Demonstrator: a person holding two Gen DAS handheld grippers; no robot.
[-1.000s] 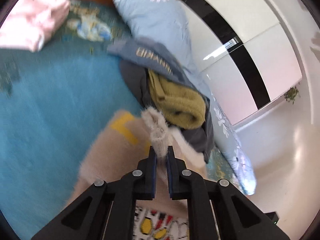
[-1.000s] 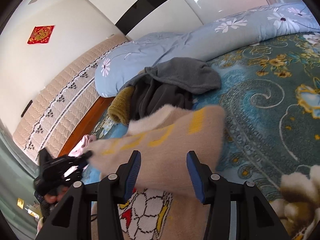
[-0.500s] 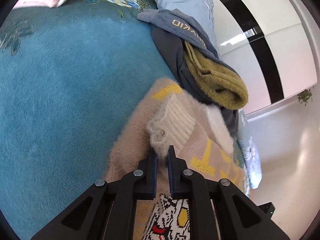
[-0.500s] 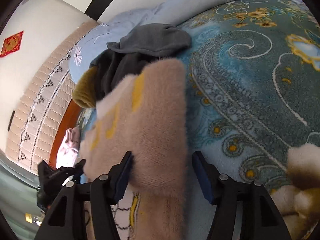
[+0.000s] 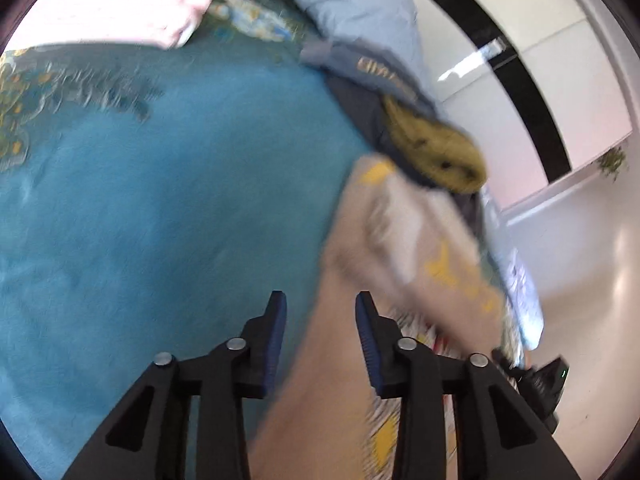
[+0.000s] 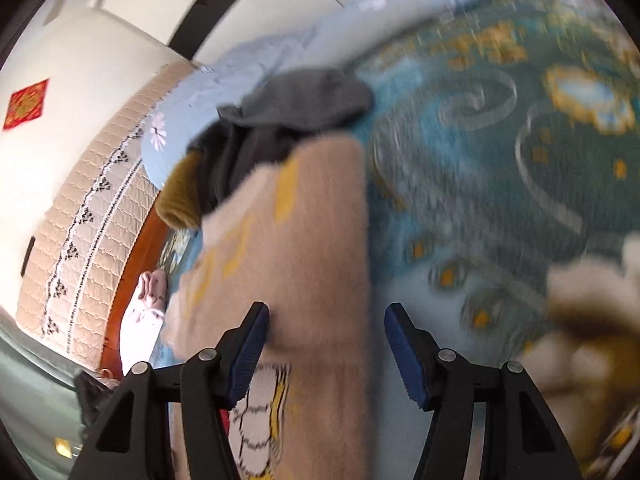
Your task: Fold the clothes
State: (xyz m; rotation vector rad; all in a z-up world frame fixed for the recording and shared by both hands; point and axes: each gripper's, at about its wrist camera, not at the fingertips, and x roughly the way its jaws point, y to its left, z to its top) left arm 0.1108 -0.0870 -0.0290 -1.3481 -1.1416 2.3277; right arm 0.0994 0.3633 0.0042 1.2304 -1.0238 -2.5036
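Here the beige sweater [image 5: 320,368] lies between both grippers' spread, released fingers [image 5: 276,320], ungrasped.

A bed covered by a plush blue floral blanket [image 5: 168,200] carries a fuzzy beige sweater with yellow patches [image 6: 304,248]; beside it a heap of grey and olive clothes [image 6: 280,120]. A folded pink garment [image 5: 120,0] lies apart; a pale blue flowered quilt [image 5: 360,12] along the edge.

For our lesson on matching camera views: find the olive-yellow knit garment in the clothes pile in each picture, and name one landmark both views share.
Left wrist view: the olive-yellow knit garment sits right of centre in the upper half, on dark clothes, above the beige sweater.
Right wrist view: it sits left of centre, beside the dark clothes, at the sweater's upper left.
Shared landmark: the pale blue flowered pillow behind the pile.
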